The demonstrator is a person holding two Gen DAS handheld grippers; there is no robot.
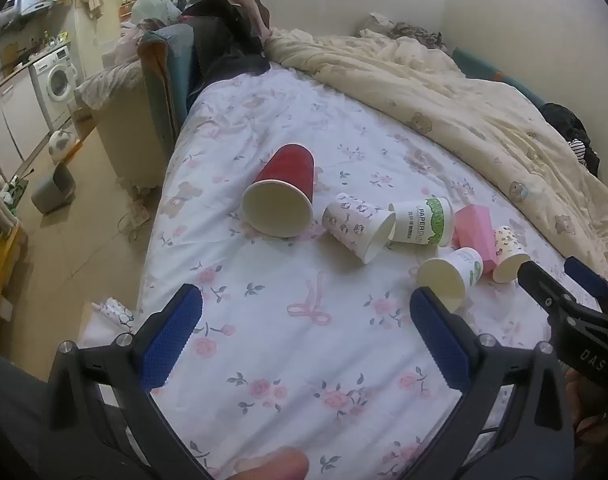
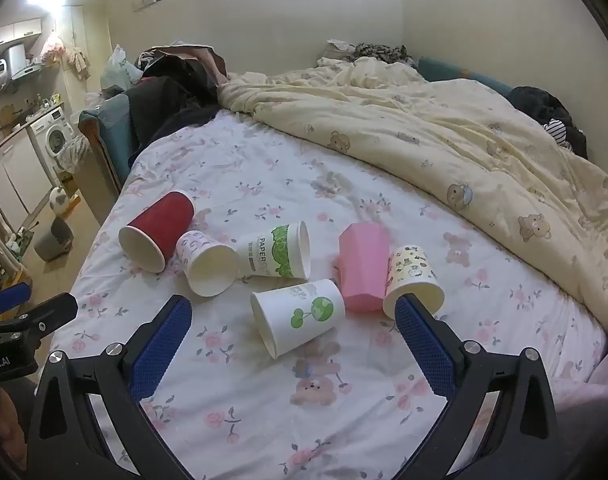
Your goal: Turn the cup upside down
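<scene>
I see both tongs, left tongs (image 1: 305,334) and right tongs (image 2: 294,342), spread apart and empty; six cups lie mid-frame on the bed (image 2: 264,420), red cup (image 2: 156,236) leftmost.

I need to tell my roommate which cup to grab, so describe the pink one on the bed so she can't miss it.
On the white floral bedsheet, near the cream bear-print duvet, six cups lie tipped over in a loose row. The pink faceted plastic cup lies second from the right, between a white paper cup with a green tree print and a cream cartoon-print cup. It alone is solid pink with flat angular sides.
</scene>
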